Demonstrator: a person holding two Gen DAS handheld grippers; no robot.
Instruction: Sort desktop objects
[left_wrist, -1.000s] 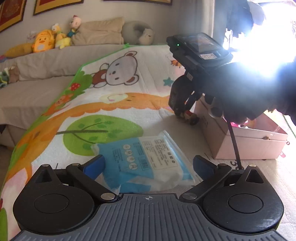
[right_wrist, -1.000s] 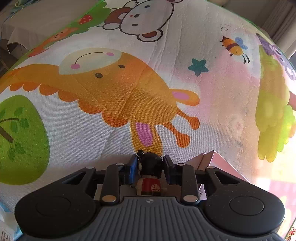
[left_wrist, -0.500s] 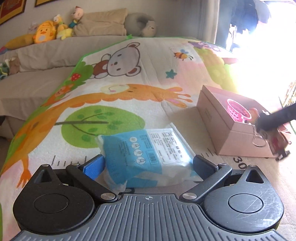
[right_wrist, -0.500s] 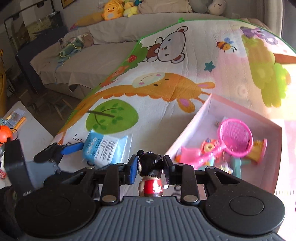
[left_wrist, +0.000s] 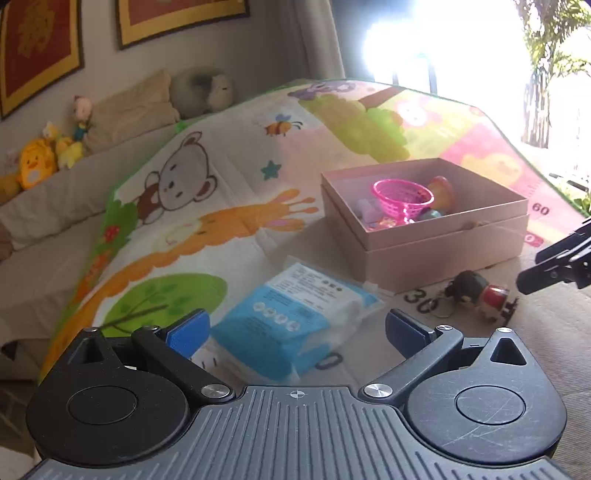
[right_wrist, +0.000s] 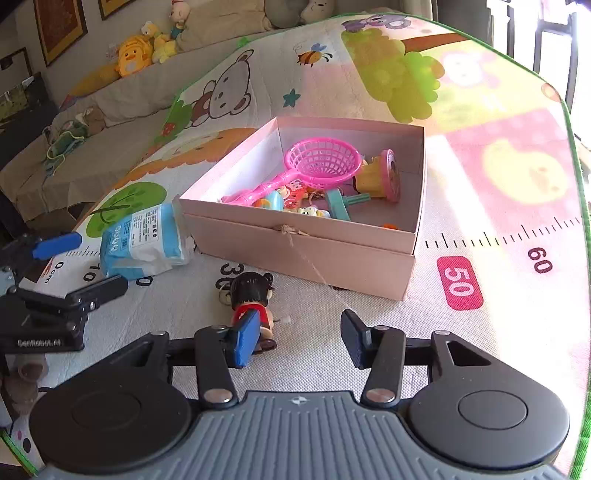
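Half a second ago the right gripper clamped the black-haired doll between its fingers above the pink box. Now its jaws are spread and the doll lies on the play mat beside the left fingertip, just short of the box, keyring toward the left gripper.
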